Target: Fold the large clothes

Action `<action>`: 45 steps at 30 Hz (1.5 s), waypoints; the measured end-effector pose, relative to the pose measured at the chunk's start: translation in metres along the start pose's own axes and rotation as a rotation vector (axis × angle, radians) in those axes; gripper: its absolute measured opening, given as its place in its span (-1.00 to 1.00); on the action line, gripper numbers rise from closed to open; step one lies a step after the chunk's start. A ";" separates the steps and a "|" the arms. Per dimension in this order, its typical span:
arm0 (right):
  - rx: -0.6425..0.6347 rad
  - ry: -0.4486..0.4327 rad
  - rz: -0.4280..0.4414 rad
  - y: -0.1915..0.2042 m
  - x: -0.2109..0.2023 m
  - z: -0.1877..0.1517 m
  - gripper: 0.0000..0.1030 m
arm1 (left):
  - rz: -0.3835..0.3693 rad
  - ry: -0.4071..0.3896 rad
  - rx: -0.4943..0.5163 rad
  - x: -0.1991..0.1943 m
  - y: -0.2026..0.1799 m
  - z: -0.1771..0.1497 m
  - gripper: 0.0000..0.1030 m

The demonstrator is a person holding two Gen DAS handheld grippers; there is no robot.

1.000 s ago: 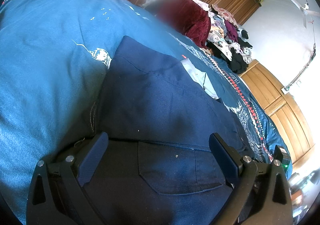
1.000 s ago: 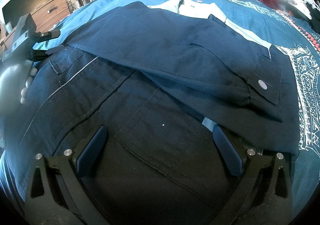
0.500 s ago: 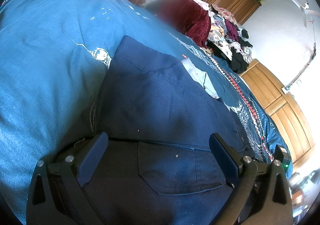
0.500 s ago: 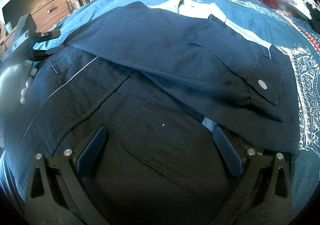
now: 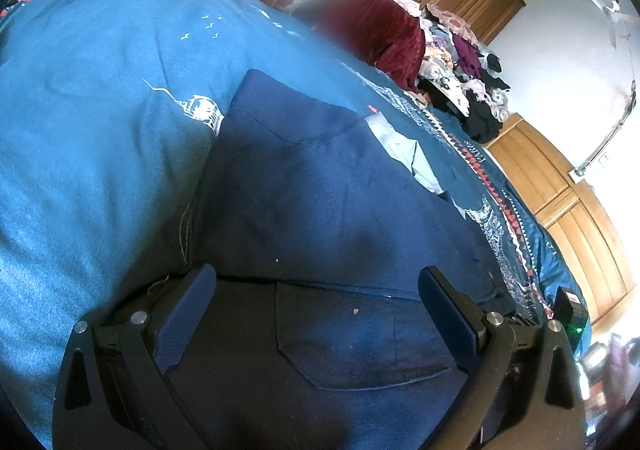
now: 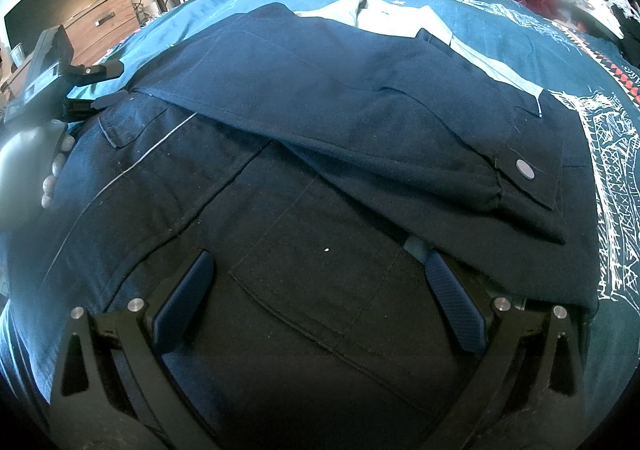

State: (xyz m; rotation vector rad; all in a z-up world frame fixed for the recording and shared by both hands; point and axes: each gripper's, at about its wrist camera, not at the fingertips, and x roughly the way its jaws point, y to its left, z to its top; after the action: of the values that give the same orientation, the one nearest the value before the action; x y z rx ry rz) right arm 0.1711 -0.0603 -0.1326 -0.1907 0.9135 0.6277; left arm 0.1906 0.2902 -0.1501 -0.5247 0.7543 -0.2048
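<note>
Left claw (image 5: 316, 290): fingers spread wide, empty, low over a chest pocket (image 5: 360, 334) of the navy jacket (image 5: 320, 190). Bare blue bedspread (image 5: 100, 110) from 9 to 12 o'clock; jacket's folded corner at 12; clothes pile (image 5: 460, 66) and wardrobe (image 5: 560, 186) at 1 to 3 o'clock.

Right claw (image 6: 320, 282): fingers spread wide, empty, over a second pocket (image 6: 320, 278). Left claw (image 6: 52, 66) and hand (image 6: 54, 170) at 9 o'clock on the jacket's edge. Folded sleeve (image 6: 360, 122) crosses 11 to 3 o'clock, snap cuff (image 6: 524, 170) at 2. Bedspread strip beyond at 3.
</note>
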 end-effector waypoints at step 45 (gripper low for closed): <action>-0.010 -0.003 -0.017 0.002 0.000 -0.001 1.00 | -0.040 0.113 -0.019 -0.007 0.004 0.007 1.00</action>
State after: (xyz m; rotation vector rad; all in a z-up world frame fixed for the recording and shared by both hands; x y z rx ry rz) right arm 0.1693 -0.0594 -0.1332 -0.2061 0.9055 0.6165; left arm 0.1910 0.2985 -0.1435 -0.5497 0.8566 -0.2658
